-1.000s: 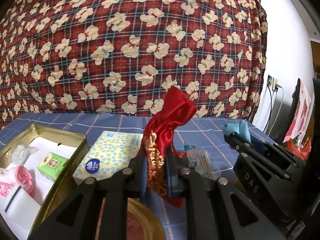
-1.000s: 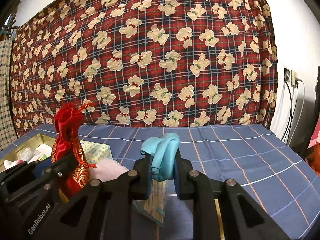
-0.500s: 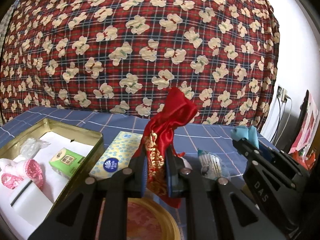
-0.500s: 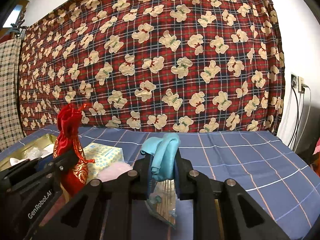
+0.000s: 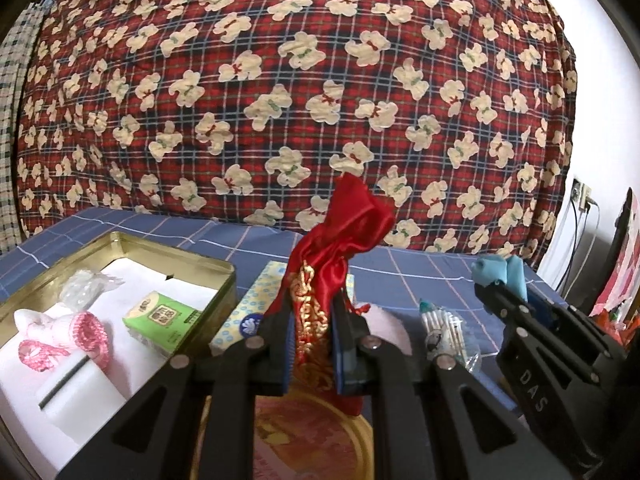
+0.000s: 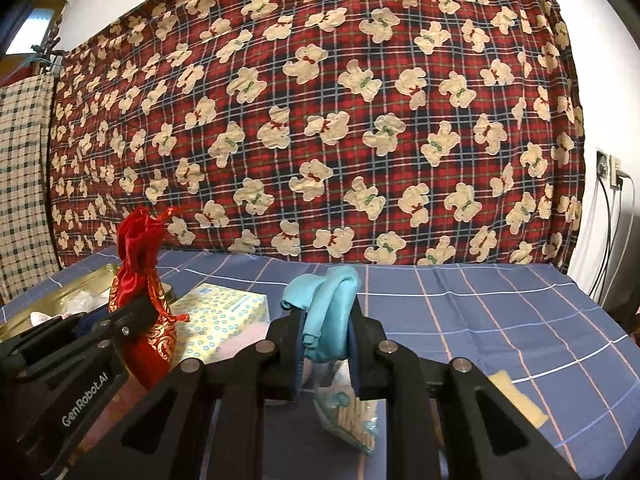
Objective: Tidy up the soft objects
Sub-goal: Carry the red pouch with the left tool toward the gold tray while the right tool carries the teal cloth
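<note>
left gripper (image 5: 310, 344) clenched on red satin pouch (image 5: 332, 264), lifted just right of gold tin (image 5: 224, 270) | right gripper (image 6: 325, 350) clenched on rolled blue cloth (image 6: 326, 312), above blue checked tabletop (image 6: 500, 312) | risk: slippery satin sliding out, dangling base snagging tin rim

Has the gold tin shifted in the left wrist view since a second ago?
Cannot tell: the gold tin looms larger, but so does the plaid cloth, so the camera moved.

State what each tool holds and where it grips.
Left tool pinches the red satin pouch across its gold-patterned lower body. Right tool pinches the bunched light-blue cloth near its lower end.
</note>
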Available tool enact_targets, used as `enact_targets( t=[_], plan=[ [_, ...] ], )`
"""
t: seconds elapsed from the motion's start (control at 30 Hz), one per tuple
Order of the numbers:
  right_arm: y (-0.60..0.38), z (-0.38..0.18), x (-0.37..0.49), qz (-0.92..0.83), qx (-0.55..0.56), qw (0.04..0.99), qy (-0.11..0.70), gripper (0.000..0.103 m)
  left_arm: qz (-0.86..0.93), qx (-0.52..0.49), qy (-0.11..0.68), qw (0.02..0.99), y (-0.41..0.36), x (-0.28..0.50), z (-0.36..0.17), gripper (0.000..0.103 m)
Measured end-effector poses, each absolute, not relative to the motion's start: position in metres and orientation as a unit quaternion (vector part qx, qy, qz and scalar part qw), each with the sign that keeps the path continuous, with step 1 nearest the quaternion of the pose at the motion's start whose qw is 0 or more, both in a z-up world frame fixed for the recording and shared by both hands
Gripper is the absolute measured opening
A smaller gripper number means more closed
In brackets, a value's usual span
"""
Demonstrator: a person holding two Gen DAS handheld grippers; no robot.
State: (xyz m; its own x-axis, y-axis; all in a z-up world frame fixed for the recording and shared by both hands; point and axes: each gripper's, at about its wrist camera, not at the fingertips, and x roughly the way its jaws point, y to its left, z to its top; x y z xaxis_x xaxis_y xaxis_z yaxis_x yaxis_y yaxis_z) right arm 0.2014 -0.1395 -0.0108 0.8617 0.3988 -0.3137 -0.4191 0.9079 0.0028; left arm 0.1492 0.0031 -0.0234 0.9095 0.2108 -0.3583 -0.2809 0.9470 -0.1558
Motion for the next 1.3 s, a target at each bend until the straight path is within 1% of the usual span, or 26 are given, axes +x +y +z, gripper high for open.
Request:
enact_targets(
  t=[0.53,1.0,1.3],
  plan=[
    [-0.121,-0.012,0.196,0.228,-0.036,0.96,0.159,0.019,0.147,-0.123,0.168,0.967,0.02,0.138,-0.024,0.013],
    [-0.12,-0.012,0.191,0.231,-0.034,0.961,0.149,0.019,0.137,-0.118,0.167,0.969,0.024,0.13,-0.023,0.013],
    [-0.11,-0.014,0.193,0.247,-0.038,0.954,0.165,0.019,0.125,-0.122,0.167,0.97,0.026,0.127,-0.023,0.013]
  ],
)
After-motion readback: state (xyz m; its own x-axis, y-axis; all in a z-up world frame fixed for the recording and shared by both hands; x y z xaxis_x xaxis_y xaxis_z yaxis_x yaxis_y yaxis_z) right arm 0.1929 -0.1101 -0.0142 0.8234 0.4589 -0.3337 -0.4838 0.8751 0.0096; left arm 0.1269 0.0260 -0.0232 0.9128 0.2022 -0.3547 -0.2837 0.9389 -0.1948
